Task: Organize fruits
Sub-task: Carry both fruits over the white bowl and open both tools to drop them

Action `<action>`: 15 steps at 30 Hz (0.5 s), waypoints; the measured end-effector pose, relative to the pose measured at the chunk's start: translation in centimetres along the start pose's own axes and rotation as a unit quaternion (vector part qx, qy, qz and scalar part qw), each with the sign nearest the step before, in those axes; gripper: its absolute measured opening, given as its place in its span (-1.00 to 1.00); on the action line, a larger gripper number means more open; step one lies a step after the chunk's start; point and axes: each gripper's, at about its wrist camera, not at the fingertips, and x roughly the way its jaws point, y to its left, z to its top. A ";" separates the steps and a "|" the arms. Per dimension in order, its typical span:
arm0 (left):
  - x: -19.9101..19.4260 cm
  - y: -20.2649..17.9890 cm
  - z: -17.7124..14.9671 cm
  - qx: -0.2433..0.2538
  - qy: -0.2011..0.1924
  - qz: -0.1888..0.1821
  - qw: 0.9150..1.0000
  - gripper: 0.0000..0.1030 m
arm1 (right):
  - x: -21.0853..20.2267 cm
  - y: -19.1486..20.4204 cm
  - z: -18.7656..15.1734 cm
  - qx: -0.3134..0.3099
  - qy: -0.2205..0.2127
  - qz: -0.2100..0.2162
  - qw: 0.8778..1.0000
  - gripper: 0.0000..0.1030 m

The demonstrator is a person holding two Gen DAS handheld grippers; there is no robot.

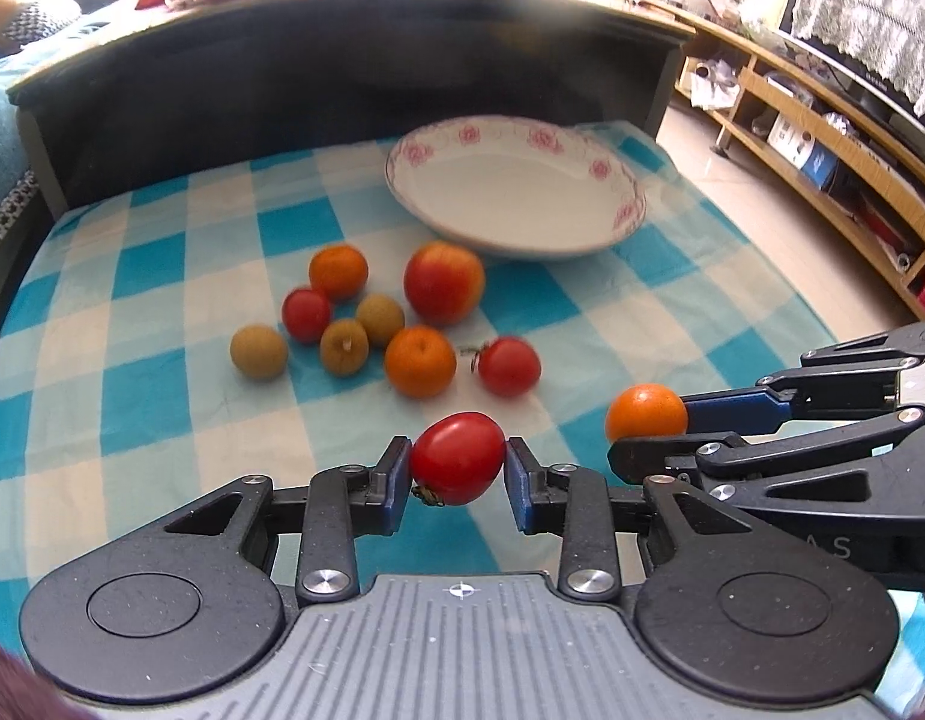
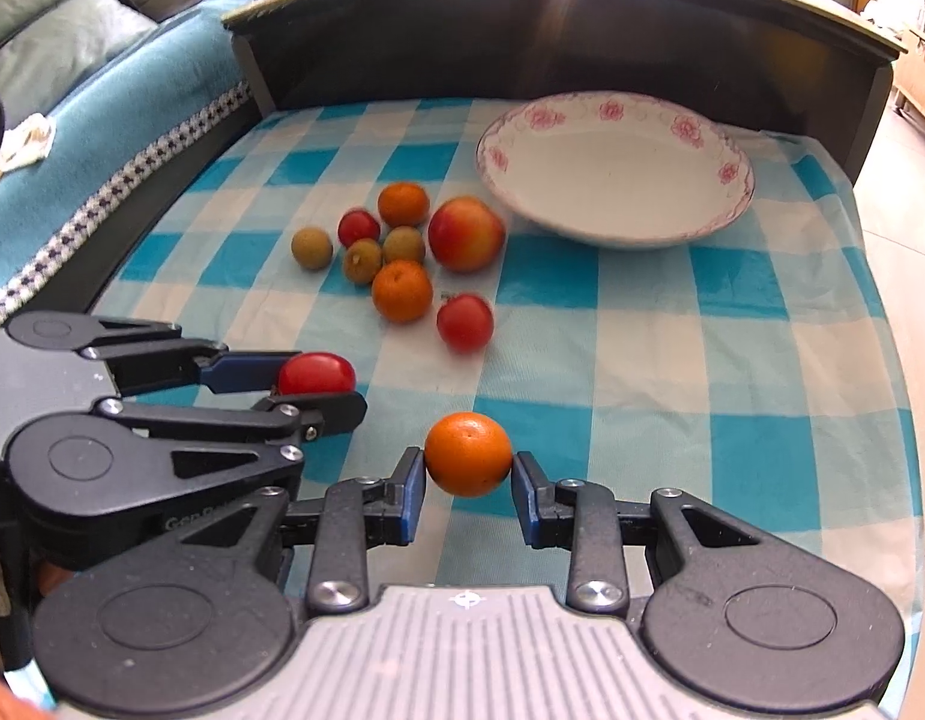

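My left gripper (image 1: pixel 458 468) is shut on a small red tomato (image 1: pixel 457 457), held just above the checked cloth; in the right wrist view the same gripper (image 2: pixel 336 387) and tomato (image 2: pixel 316 374) show at the left. My right gripper (image 2: pixel 469 468) is shut on a small orange (image 2: pixel 468 453), also seen at the right of the left wrist view as the orange (image 1: pixel 646 413). A white bowl with pink flowers (image 1: pixel 582 144) (image 2: pixel 732 150) stands empty at the back. Between it and the grippers lies a cluster of fruit: an apple (image 1: pixel 443 282), oranges, tomatoes and brown longans.
A blue-and-white checked cloth (image 2: pixel 702 360) covers the table. A dark raised board (image 1: pixel 342 72) runs along the far edge. A sofa with a teal cover (image 2: pixel 102 120) sits left, wooden shelves (image 1: pixel 822 138) right, beyond the table's edge.
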 end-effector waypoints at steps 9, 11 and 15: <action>0.7 -0.2 3.7 -0.003 -0.023 0.002 1.000 -0.22 | -0.6 -1.4 2.8 0.021 -0.034 -0.008 0.999 -0.34; 1.2 -0.2 4.8 0.000 -0.025 0.004 1.000 -0.23 | -0.6 -1.8 3.5 0.024 -0.040 -0.012 0.999 -0.34; 2.6 -0.4 7.1 0.001 -0.026 0.002 1.000 -0.24 | -0.1 -2.8 5.2 0.031 -0.051 -0.019 0.998 -0.34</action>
